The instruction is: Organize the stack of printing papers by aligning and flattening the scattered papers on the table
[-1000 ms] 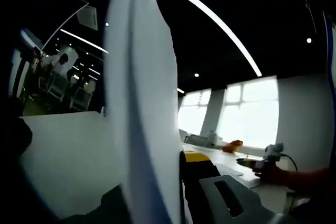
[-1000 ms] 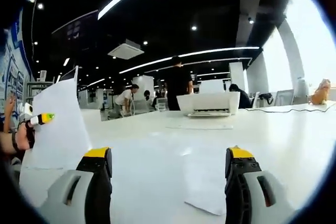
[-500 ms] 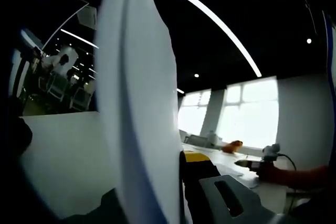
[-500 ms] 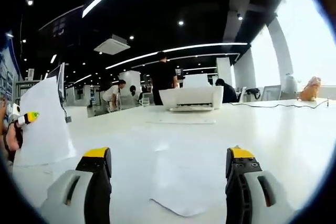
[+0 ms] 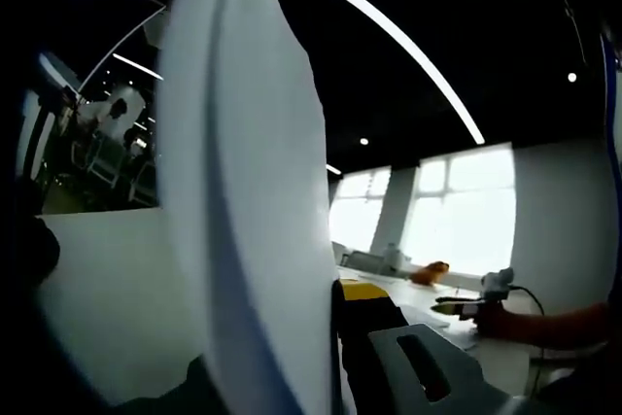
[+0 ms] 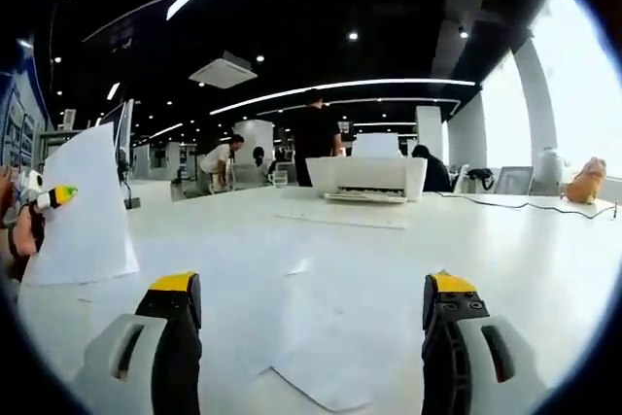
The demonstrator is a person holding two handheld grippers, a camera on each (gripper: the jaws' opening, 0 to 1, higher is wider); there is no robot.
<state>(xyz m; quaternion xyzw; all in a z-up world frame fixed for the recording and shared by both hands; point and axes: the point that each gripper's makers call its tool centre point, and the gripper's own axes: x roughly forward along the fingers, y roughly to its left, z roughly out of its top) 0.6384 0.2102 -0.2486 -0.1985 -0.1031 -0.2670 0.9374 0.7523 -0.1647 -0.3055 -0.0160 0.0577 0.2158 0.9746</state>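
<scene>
Through the middle of the left gripper view, from the top edge down to the bottom, stands a stack of papers [image 5: 248,191], seen edge-on and upright, with the left gripper [image 5: 321,376] closed on its lower part; its yellow-tipped jaw sits just right of the sheets. In the right gripper view the same papers [image 6: 86,209] stand upright at the left edge of the frame, above the white counter [image 6: 505,240], with the left gripper [image 6: 44,199] clamped on their edge. At the bottom centre of that view one loose sheet [image 6: 335,337] lies flat on the counter, between the jaws of the right gripper [image 6: 309,310], which stand wide apart and hold nothing. A white printer [image 6: 367,178] sits on the counter at centre frame, and people stand behind it. At the lower right of the left gripper view, the right gripper [image 5: 476,303] hovers low over the counter.
</scene>
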